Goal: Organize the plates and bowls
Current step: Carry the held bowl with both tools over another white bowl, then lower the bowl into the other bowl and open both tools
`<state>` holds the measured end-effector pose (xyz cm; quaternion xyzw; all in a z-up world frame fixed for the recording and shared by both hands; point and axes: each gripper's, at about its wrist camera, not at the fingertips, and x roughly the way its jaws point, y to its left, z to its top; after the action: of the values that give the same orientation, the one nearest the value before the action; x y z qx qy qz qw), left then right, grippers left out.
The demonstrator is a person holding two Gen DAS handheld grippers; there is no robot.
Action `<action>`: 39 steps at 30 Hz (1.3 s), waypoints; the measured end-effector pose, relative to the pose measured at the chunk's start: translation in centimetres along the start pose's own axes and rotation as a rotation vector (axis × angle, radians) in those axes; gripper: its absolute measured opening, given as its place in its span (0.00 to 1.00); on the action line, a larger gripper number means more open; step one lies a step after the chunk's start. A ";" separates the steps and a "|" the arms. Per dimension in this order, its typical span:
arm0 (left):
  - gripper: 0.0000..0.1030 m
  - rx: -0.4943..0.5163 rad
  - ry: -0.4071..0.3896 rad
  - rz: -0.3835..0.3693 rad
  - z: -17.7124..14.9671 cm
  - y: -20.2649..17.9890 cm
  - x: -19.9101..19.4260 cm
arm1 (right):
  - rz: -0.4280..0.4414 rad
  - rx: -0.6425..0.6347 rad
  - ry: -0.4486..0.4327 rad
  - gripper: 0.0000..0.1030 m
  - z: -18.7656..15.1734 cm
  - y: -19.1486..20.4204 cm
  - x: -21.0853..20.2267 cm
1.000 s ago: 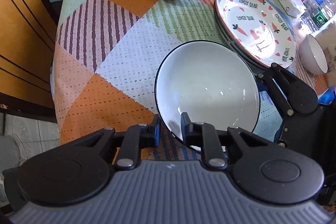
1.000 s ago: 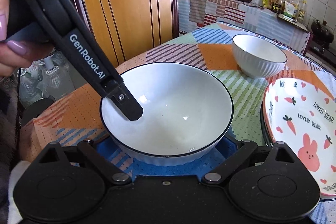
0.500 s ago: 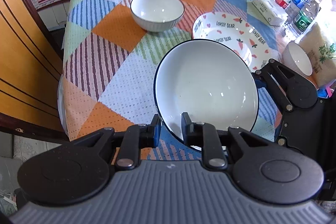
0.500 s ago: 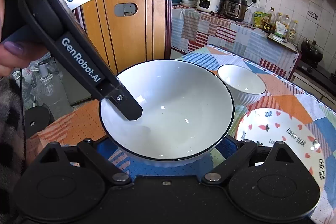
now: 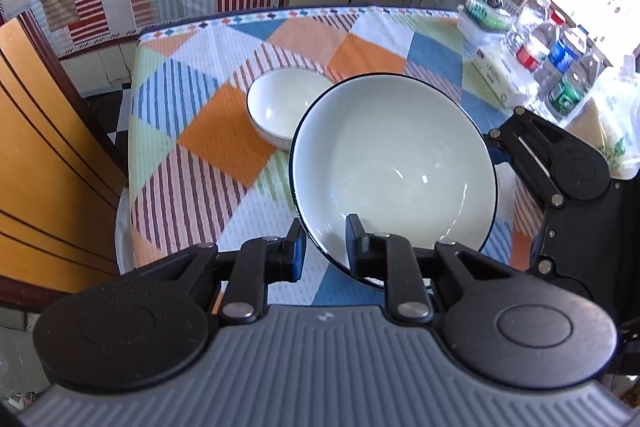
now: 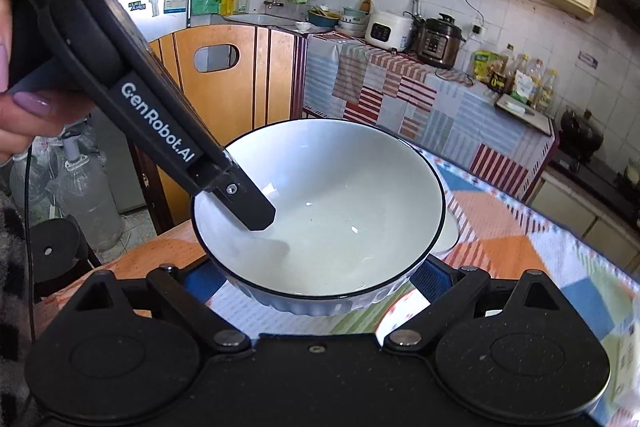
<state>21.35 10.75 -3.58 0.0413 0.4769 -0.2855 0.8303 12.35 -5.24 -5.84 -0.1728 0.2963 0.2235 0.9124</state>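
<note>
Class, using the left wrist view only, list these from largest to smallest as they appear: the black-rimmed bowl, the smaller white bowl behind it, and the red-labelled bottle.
1. Black-rimmed bowl, though it is lifted nearer the camera, which exaggerates it.
2. Smaller white bowl, partly hidden.
3. Red-labelled bottle, farthest away, so unsure.

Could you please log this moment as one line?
left gripper: shut on large bowl rim | right gripper: cradling bowl sides | bowl above tablecloth

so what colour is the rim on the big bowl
A thin dark line, black or navy, around the white big bowl; clearest in the left wrist view.
</note>
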 end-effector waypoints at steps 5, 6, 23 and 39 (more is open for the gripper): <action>0.18 -0.042 -0.007 0.009 3.2 0.7 1.4 | 0.017 -0.034 0.022 0.95 2.0 -2.8 1.2; 0.18 -0.048 -0.008 0.016 3.8 0.9 1.9 | 0.022 -0.024 0.027 0.95 2.4 -3.6 1.8; 0.18 -0.110 0.084 0.120 9.3 4.2 12.7 | 0.032 0.064 0.186 0.95 3.0 -8.7 11.9; 0.17 -0.161 0.184 0.193 10.5 5.5 17.6 | -0.011 0.127 0.260 0.98 1.6 -9.2 16.6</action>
<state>38.99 4.06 -13.36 0.0464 0.5662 -0.1601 0.8072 29.83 -7.16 -13.20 -0.1438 0.4243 0.1749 0.8767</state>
